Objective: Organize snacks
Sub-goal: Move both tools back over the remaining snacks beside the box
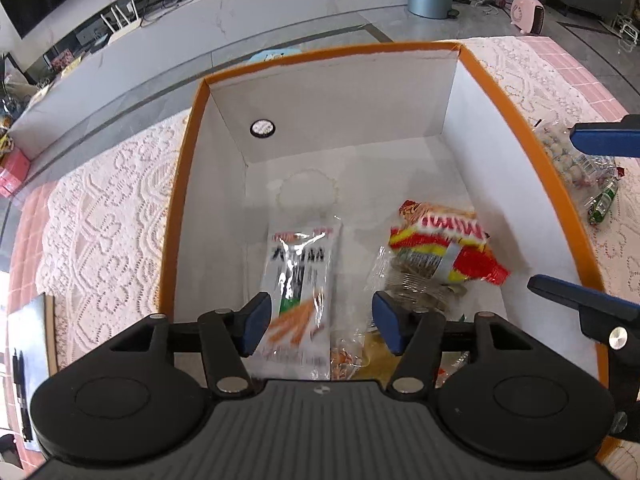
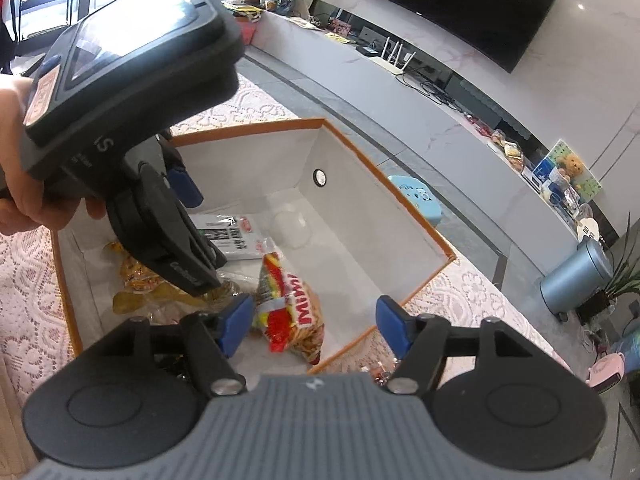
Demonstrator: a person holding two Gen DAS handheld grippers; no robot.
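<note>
An orange-rimmed white box stands on the lace-covered table; it also shows in the right wrist view. Inside lie a white snack packet with orange sticks printed on it, a red-yellow Mimi packet, and yellow-orange wrapped snacks near the front wall. My left gripper is open and empty, hovering over the box above the white packet. My right gripper is open and empty above the box's right rim, over the Mimi packet; its blue fingers show in the left view.
A clear bag of round snacks and a small green bottle lie on the table right of the box. A notebook lies at the left. A blue stool stands beyond the table. A long TV counter runs behind.
</note>
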